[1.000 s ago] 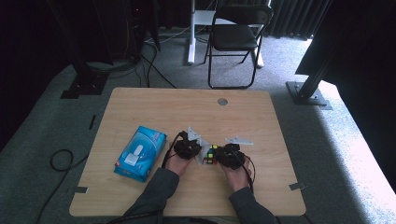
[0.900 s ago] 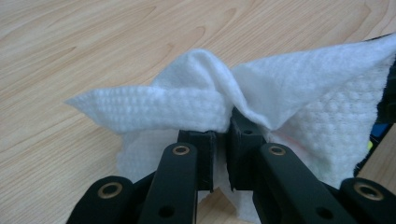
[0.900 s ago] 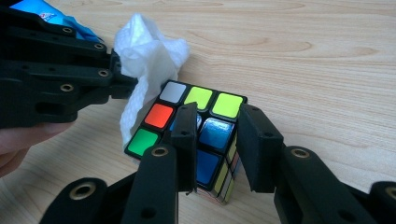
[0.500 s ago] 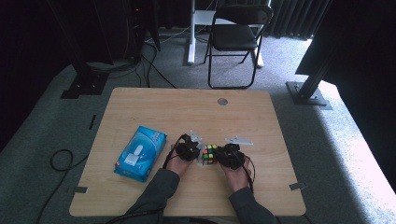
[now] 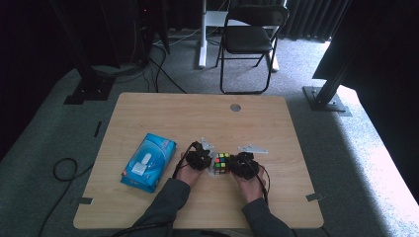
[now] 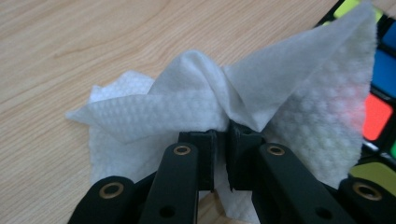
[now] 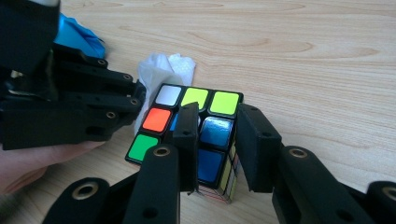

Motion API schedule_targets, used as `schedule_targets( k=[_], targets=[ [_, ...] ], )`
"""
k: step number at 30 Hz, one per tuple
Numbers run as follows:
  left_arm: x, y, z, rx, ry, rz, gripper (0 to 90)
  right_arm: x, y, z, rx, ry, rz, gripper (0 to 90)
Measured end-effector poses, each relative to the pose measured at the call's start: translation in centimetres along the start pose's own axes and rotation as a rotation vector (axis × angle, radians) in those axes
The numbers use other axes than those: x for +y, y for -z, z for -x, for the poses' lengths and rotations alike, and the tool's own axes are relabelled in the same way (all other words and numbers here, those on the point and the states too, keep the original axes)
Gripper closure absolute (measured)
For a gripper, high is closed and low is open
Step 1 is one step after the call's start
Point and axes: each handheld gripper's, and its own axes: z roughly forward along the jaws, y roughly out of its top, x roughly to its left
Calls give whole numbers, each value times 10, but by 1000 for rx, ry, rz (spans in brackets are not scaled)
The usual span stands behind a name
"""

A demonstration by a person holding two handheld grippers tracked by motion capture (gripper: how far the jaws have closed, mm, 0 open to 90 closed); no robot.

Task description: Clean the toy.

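Light wooden table [image 5: 163, 118] observed, multicoloured plastic puzzle cube [image 5: 222, 162] clamped near its front edge by right hand-held gripper [image 7: 215, 140], crumpled white paper tissue [image 6: 201, 102] pinched against cube by left hand-held gripper [image 6: 221, 149], blue tissue packet [image 5: 148, 162] noted leftward.

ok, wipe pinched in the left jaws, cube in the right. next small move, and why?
Probably slide the left gripper so its white wipe rubs across the Rubik's cube. The wipe is clamped and already lies against the cube's side, and the right gripper has the cube's corner between its jaws to steady it on the table.
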Motion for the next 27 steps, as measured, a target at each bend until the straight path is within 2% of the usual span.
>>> schedule_targets(
  k=[13,15,21,27],
  targets=[
    [3,31,-1,-42,-8,75,803,0,0,0,0,0,3,708],
    [2,35,2,-56,-12,75,799,0,0,0,0,-1,3,707],
    [0,41,11,-60,-39,65,805,-1,0,0,0,0,4,708],
    [-3,42,14,-68,-44,60,816,-1,0,0,-1,0,5,707]
  ],
)
